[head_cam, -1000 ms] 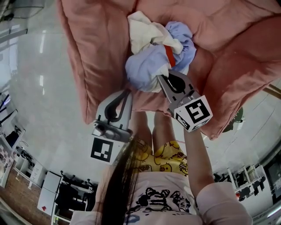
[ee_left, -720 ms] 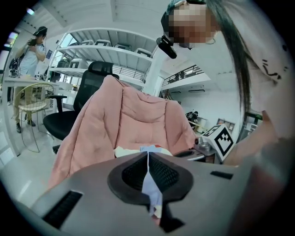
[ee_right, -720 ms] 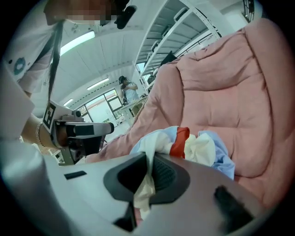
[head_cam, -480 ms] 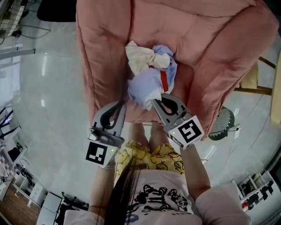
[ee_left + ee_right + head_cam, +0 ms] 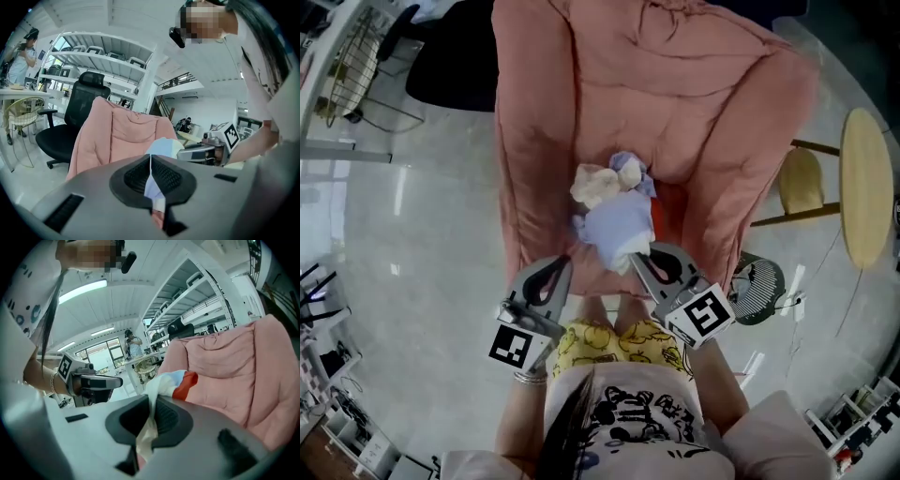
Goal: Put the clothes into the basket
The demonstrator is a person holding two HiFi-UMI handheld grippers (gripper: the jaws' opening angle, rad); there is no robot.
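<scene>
While the left gripper (image 5: 551, 272) and right gripper (image 5: 649, 259) each clench the one bundle of clothes (image 5: 614, 223) — lavender, cream, a red piece — it is over the seat of one pink padded chair (image 5: 581, 94), near its front edge. Open floor (image 5: 412, 234) lies left; one round stool (image 5: 865, 183) and one fan (image 5: 757, 289) stand right.

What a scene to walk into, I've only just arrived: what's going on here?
A person stands in front of a pink cushioned chair with a hand-held gripper in each hand. The right hand-held gripper is shut on a bundle of clothes in pale blue, cream and red. The left hand-held gripper has pale cloth from it pinched between its jaws too. The bundle is held over the chair's seat and is not yet in a basket.
</scene>
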